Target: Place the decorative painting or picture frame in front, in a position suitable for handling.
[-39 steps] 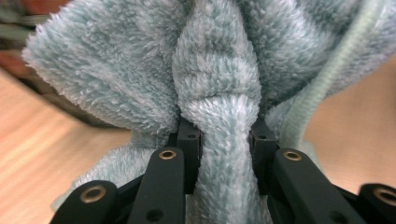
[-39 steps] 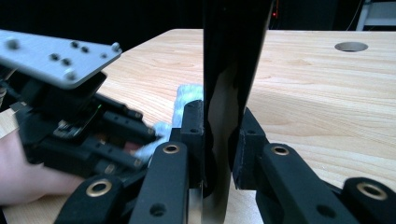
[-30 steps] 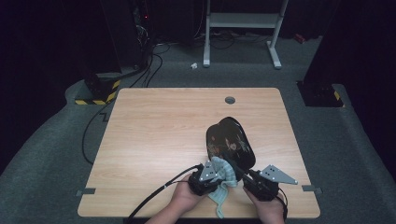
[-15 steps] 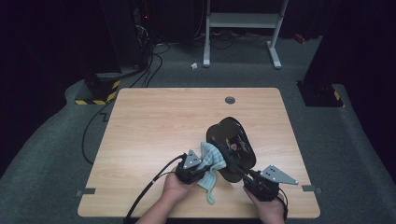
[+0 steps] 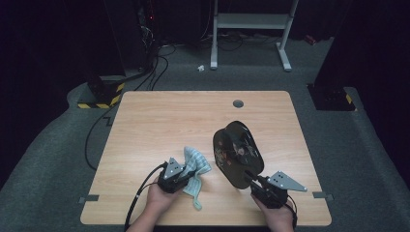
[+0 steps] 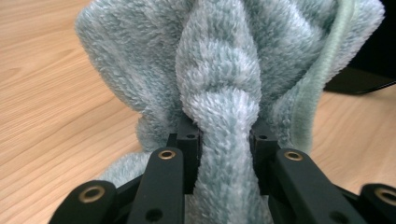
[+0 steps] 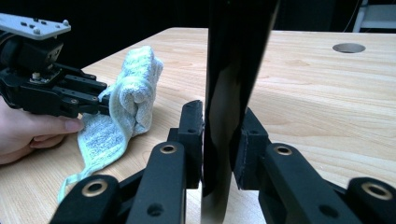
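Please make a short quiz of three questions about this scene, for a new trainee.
1. True or false: the left gripper is shut on the cloth.
2. What does the right gripper hold? A) a cup B) a black plate C) a sponge
3. Does the cloth touch the plate in the high view?

Key:
1. True; a fold of cloth sits pinched between its jaws.
2. B; the plate stands on edge, clamped at its rim.
3. No; bare table shows between them.

My right gripper view cut the black plate off at 12 and 6 o'clock; pattern unreadable.
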A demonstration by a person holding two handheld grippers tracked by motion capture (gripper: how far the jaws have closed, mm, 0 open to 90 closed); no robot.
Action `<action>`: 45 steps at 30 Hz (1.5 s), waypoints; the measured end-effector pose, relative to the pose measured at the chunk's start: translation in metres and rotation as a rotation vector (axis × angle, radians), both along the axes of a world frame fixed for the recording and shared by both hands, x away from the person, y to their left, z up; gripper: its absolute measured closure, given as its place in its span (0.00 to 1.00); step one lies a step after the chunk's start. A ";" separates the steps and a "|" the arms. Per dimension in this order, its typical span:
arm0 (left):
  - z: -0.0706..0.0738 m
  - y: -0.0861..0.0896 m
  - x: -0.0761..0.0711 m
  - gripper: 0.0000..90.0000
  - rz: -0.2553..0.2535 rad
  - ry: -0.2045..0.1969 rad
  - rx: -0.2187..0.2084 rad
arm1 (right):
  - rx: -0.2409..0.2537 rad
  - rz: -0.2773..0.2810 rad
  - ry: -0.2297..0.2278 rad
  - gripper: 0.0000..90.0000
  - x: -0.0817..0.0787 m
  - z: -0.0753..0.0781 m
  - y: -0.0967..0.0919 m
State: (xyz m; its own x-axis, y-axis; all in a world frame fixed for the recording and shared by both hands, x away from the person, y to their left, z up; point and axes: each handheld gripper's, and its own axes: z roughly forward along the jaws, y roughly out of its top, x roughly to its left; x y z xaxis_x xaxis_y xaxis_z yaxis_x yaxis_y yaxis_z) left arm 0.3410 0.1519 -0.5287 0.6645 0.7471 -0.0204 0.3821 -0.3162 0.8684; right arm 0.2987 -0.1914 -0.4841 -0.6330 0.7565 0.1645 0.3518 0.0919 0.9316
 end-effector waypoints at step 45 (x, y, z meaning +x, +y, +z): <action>-0.001 -0.007 -0.006 0.79 -0.006 -0.033 0.042 | -0.024 -0.004 -0.085 0.42 -0.005 0.028 -0.011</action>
